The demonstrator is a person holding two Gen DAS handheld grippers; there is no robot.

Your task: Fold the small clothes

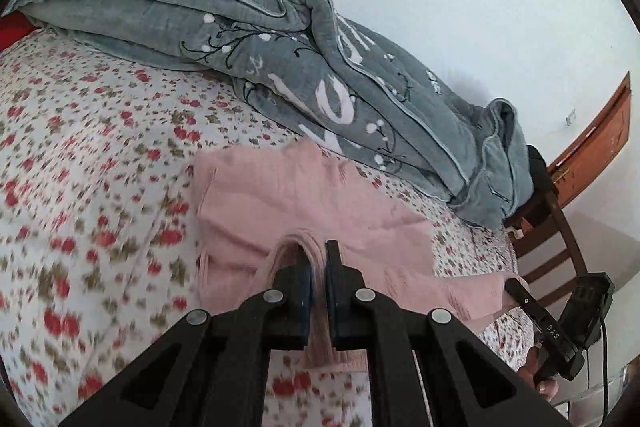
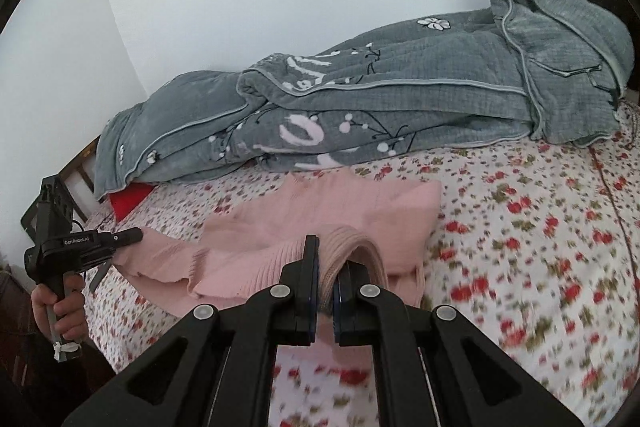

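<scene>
The pink knit sweater [image 1: 304, 203] lies on the bed's flowered sheet [image 1: 92, 155], near the front edge, just in front of the grey quilt [image 1: 280, 67] along the wall side. The left hand-held gripper [image 1: 318, 259] is clenched on a bunched ribbed edge of the knit; the right hand-held gripper [image 2: 332, 259] likewise pinches a ribbed fold. The garment looks light, soft and stretchy, so it will likely sag and drape between the two holds. The thicker ribbed hem and cuffs seem the firmest places to take it.
</scene>
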